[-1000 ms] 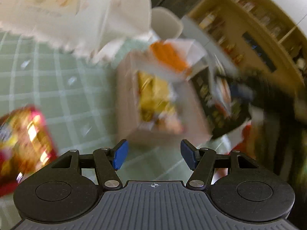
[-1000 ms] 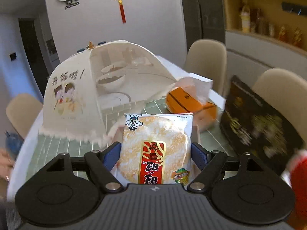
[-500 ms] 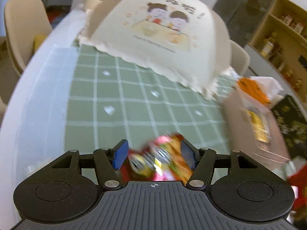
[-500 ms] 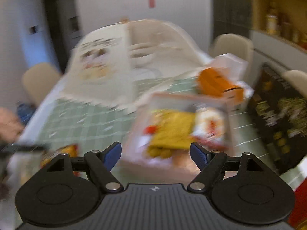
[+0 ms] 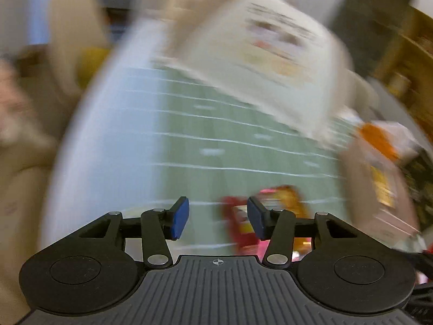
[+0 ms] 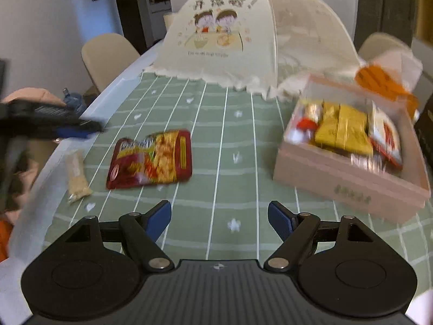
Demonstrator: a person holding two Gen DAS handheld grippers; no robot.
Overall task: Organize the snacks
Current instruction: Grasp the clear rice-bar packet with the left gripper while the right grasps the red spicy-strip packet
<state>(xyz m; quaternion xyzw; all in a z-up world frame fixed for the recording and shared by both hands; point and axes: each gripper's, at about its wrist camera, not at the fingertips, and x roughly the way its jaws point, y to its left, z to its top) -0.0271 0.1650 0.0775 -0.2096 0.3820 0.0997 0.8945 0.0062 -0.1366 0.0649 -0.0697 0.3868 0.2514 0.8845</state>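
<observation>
Right gripper [image 6: 219, 218]: fingers spread wide, nothing between them. A second ago they were closed on a round rice-cracker pack; that pack is gone from the grip, and a white-and-red pack now lies at the right end of the pink box [image 6: 349, 168], most likely the same one. Judgement: one drop-off is done and this hand is free.

Left gripper [image 5: 217, 218]: fingers partly open, holding nothing. The view is badly smeared by motion. Half a second ago the red snack bag [image 5: 266, 218] sat between the fingers; now it shows beside and behind the right-hand finger, off the centre line. The right wrist view puts this gripper low at the left edge of the bench [image 6: 238, 140], apart from the bag, which lies flat on the green checked cloth.

Also out on the cloth: a slim clear packet [image 6: 77, 174] just left of the red bag, close to the bench edge. The pink box stands to the right, well apart from both, with yellow packs inside. Behind it sit an orange bag [image 6: 384, 84] and a white mesh food cover [image 6: 224, 38].

Judgement: two loose items remain. The red bag looks like the next pick, but the left gripper is not yet lined up on it.
</observation>
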